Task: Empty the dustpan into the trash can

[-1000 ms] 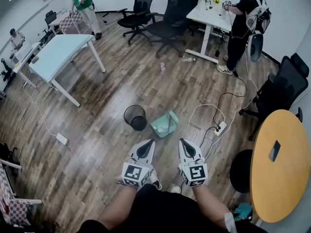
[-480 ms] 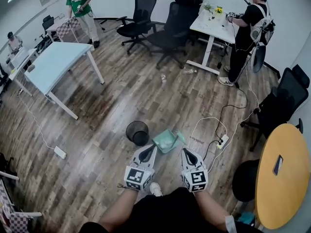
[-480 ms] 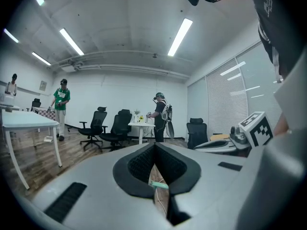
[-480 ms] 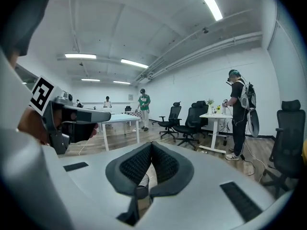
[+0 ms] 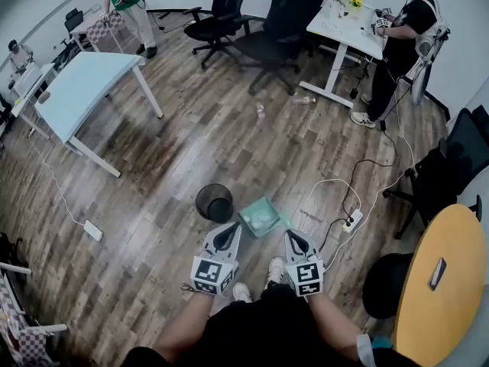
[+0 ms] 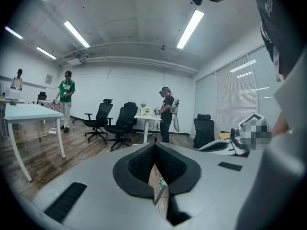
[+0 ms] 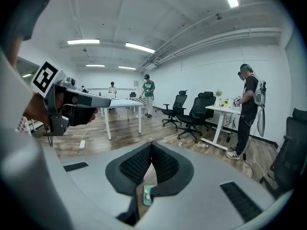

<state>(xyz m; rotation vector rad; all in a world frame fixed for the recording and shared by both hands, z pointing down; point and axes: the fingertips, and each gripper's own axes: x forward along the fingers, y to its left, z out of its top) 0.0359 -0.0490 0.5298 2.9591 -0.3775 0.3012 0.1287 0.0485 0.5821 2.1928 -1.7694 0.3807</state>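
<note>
A teal dustpan (image 5: 262,215) lies on the wood floor with pale litter in it. Just left of it stands a black mesh trash can (image 5: 215,202). My left gripper (image 5: 233,227) is shut and empty, its tip just short of the gap between can and dustpan. My right gripper (image 5: 289,234) is also shut and empty, its tip just right of the dustpan's near corner. In the left gripper view the left gripper (image 6: 154,145) has its pads together, with a sliver of the dustpan (image 6: 162,183) below them. The right gripper (image 7: 152,143) shows the same in the right gripper view, above a bit of dustpan (image 7: 147,195).
A white power strip (image 5: 351,222) with trailing cables lies right of the dustpan. A round yellow table (image 5: 432,297) and a black stool (image 5: 386,281) stand at the right. A light blue table (image 5: 80,86) and another power strip (image 5: 93,230) are at the left; chairs and people stand farther off.
Both grippers have moved forward and down toward the floor. The dustpan and trash can now sit much closer to their tips. Both stay shut.
</note>
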